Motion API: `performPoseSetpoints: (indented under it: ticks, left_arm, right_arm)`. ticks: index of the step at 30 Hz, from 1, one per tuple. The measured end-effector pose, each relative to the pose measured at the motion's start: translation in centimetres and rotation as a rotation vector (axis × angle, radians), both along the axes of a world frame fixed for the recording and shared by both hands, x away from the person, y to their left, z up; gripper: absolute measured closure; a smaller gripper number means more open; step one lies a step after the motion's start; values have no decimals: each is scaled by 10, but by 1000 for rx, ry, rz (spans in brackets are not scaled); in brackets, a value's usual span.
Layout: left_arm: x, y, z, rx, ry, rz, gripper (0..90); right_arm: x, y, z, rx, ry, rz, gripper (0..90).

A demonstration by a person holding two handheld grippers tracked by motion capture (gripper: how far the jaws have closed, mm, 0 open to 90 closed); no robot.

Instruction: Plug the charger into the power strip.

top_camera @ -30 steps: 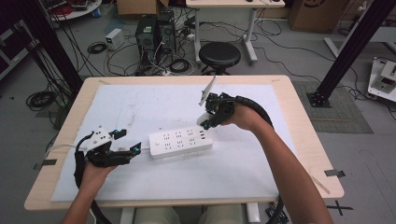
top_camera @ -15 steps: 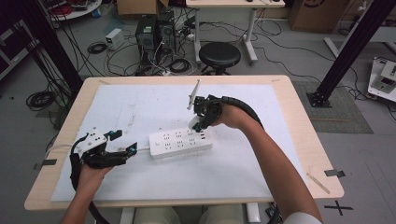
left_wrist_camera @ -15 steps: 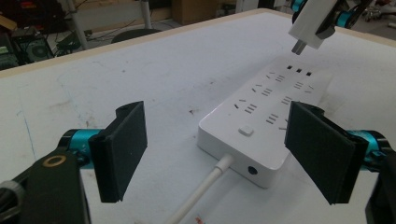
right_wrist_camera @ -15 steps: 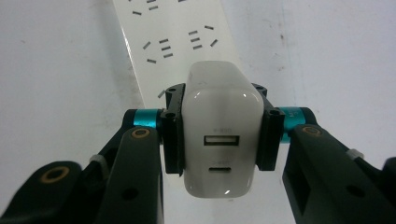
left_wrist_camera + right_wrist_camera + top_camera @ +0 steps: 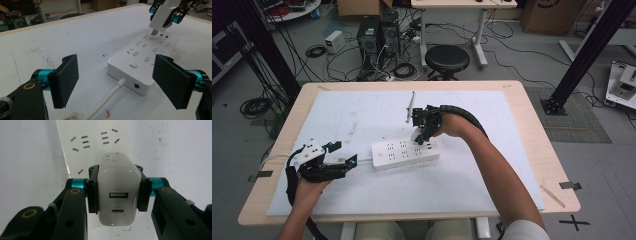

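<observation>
The right tool (image 5: 117,192) grips a white charger (image 5: 117,195) above the power strip (image 5: 406,152); the left tool (image 5: 120,82) stands wide open, empty.

White charger (image 5: 117,197) held just above white power strip (image 5: 406,153), prongs down

A grey floor (image 5: 512,60) strewn with cables; a black stool (image 5: 447,59) beyond the wooden table (image 5: 532,115); computer towers (image 5: 379,34) nearby.
</observation>
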State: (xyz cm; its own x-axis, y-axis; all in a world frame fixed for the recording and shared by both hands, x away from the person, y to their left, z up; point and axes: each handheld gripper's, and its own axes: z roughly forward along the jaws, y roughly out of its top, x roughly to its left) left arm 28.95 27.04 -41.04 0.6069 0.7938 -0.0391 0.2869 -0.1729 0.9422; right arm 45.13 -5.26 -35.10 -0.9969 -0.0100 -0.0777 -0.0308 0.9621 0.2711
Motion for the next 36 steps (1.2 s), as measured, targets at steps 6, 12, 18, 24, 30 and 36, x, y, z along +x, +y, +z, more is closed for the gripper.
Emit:
performPoseSetpoints:
  ticks: [6, 12, 18, 24, 30, 36]
  left_arm:
    - [1, 1, -2, -8, 6, 1, 211]
    - [3, 1, -3, -5, 7, -1, 211]
    - [3, 0, -5, -8, 14, -6, 211]
    - [3, -1, -6, -12, 17, -7, 211]
    - [4, -2, -7, -11, 21, -9, 211]
    - [4, -1, -9, -9, 20, -11, 211]
  right_arm:
    - [1, 3, -4, -18, -9, 29, 632]
    - [1, 7, -6, -45, -29, 64, 632]
    - [0, 13, -5, -73, -37, 88, 633]
    - [-2, 27, -5, -163, -50, 120, 633]
    - [-5, 39, -4, -239, -63, 146, 633]
    - [-5, 46, -5, -268, -67, 164, 633]
